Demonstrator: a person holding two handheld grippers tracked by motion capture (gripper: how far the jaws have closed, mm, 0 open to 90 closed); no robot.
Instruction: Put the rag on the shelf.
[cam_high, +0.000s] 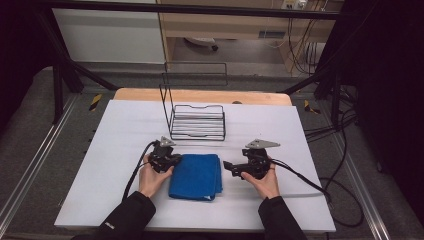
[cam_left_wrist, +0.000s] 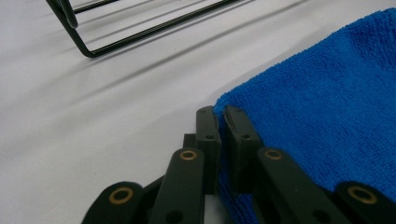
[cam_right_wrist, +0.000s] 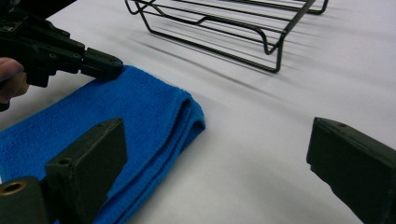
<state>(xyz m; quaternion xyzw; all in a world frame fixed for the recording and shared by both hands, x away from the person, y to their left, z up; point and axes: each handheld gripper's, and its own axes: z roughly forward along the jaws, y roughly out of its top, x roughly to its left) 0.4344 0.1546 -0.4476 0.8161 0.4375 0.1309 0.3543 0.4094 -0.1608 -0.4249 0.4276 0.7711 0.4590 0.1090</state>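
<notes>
Left gripper (cam_left_wrist: 219, 116): jaws nearly together, pinching a corner of the folded blue towel (cam_high: 196, 176). A thin edge of cloth sits between them. The grip looks made; the lift is not begun, and the towel lies flat on the surface (cam_high: 115, 130).

Towel: folded in layers, between the two grippers, with its far left corner in the left jaws and its right edge just off the right gripper's left jaw.

Right gripper (cam_right_wrist: 215, 154): jaws spread wide and empty, with bare surface between them. Its grasp is left to do.

Wire rack (cam_high: 197, 121): beyond both sets of jaws, well apart from the towel, nothing in it.
</notes>
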